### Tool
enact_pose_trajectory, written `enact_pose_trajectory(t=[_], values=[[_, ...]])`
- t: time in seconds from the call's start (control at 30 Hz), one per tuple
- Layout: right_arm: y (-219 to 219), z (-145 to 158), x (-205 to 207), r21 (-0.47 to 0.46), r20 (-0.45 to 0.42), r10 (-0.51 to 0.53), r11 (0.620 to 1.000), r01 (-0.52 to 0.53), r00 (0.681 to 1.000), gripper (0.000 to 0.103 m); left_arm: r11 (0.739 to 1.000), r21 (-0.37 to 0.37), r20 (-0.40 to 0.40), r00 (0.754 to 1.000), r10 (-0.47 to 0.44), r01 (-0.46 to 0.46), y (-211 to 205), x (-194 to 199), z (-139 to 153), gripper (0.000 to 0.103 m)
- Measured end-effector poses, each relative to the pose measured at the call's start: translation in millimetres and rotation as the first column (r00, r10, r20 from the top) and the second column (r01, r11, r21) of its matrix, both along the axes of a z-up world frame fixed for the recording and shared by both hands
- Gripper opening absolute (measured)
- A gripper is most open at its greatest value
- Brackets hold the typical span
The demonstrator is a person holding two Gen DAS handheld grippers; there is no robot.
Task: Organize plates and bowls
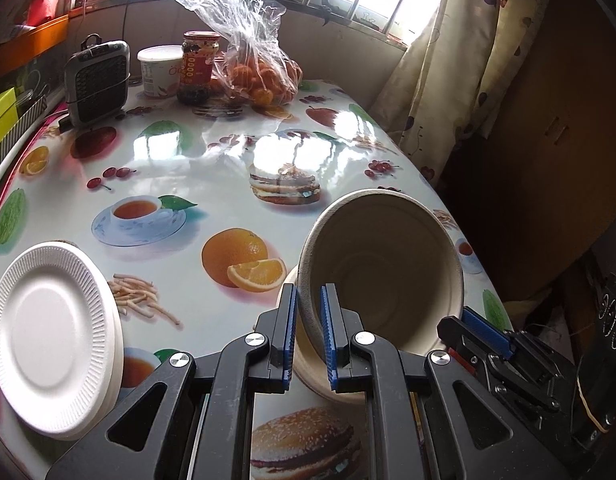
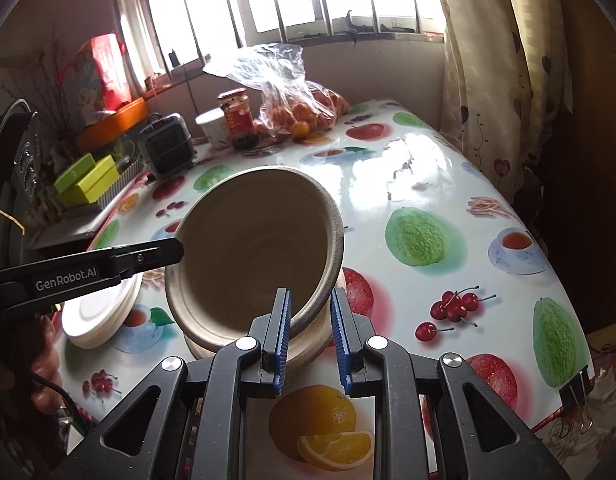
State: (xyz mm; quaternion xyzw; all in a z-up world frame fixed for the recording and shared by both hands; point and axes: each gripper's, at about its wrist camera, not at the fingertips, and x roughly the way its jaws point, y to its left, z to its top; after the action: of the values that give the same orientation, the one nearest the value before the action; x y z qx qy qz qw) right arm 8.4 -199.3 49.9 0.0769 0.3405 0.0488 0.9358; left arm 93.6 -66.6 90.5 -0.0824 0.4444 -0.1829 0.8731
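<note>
A beige paper bowl (image 1: 382, 264) is tilted up on its side over another bowl (image 1: 308, 376) that sits on the table. My left gripper (image 1: 309, 300) is shut on the tilted bowl's near rim. My right gripper (image 2: 311, 304) straddles the opposite rim of the same bowl (image 2: 255, 252), jaws partly apart; whether its pads press the rim is unclear. A stack of white paper plates (image 1: 51, 336) lies at the table's left front; it also shows in the right wrist view (image 2: 99, 320).
The table (image 1: 187, 168) has a glossy fruit-print cloth. At its far end stand a small grey fan heater (image 1: 95, 80), a white tub (image 1: 159, 70), a jar (image 1: 197, 66) and a plastic bag of oranges (image 1: 255, 68). A curtain (image 1: 448, 60) hangs at the right.
</note>
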Motion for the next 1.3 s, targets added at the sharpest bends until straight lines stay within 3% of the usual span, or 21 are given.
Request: enact_pose_trajectory(t=[1.3], values=[[5,-19,1,0.008,-0.049,0.004,1.0,-0.003,0.999,0.02,1.0,0.004,-0.071,0.997,0.015,-0.015,4,0,-26,0.013]])
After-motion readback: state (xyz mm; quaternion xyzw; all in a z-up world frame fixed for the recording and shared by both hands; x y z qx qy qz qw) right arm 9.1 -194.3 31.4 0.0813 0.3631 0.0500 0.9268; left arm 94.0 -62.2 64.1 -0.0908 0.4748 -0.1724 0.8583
